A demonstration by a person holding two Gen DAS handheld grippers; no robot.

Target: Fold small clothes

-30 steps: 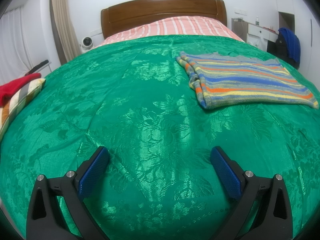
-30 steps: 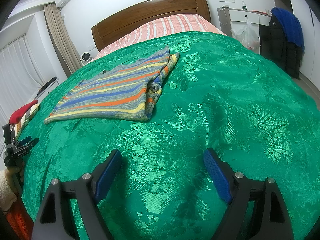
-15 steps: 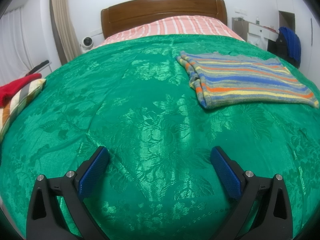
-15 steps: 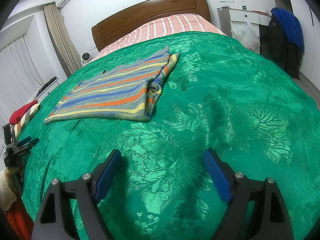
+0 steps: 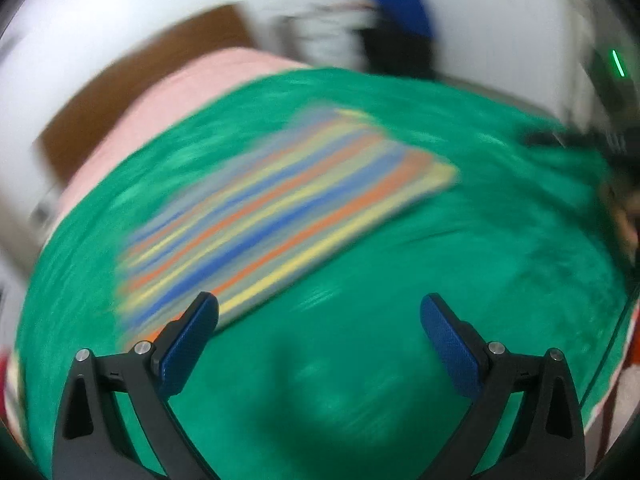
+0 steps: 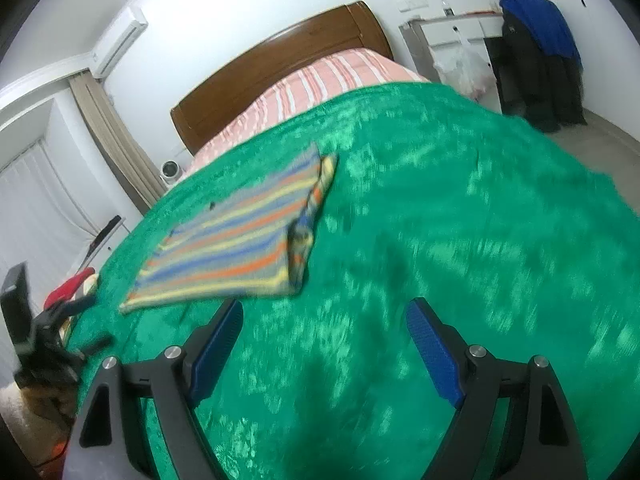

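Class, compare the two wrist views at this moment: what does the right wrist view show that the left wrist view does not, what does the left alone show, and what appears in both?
Only the right wrist view shows the air conditioner, the curtain, the white plastic bag, the red item at the bed's edge, and the left gripper from outside.

Only the left wrist view shows a green light; this view is heavily blurred.

Both show the striped garment lying on the green bedspread, the wooden headboard, the blue clothing, and open fingers.
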